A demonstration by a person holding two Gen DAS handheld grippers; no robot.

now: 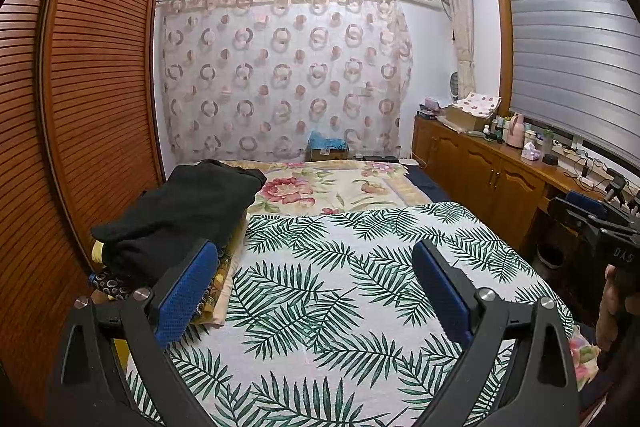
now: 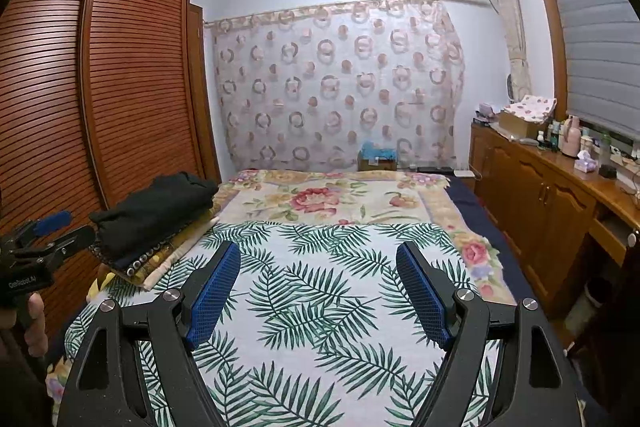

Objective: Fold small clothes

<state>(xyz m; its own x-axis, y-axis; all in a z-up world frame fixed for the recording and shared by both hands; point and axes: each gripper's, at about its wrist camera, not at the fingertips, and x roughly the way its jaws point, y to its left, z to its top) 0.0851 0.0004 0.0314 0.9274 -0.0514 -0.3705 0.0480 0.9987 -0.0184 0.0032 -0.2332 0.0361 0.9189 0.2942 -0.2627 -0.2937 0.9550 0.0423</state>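
A stack of folded clothes lies at the bed's left edge, topped by a black garment [image 1: 176, 211] [image 2: 156, 211], with patterned yellow and dark pieces [image 1: 208, 291] [image 2: 160, 255] beneath. My left gripper [image 1: 316, 255] hovers open over the palm-leaf sheet [image 1: 340, 287], its left finger just right of the stack, nothing between the blue pads. My right gripper [image 2: 318, 255] is also open and empty above the same palm-leaf sheet [image 2: 320, 291]. Each gripper shows at the other view's edge: the right gripper [image 1: 592, 223] and the left gripper [image 2: 44, 231].
A floral blanket [image 1: 332, 187] [image 2: 320, 199] covers the far half of the bed. A slatted wooden wardrobe [image 1: 80, 99] [image 2: 120, 87] stands close on the left. A wooden cabinet [image 1: 480, 171] [image 2: 540, 187] with bottles and boxes runs along the right under the window.
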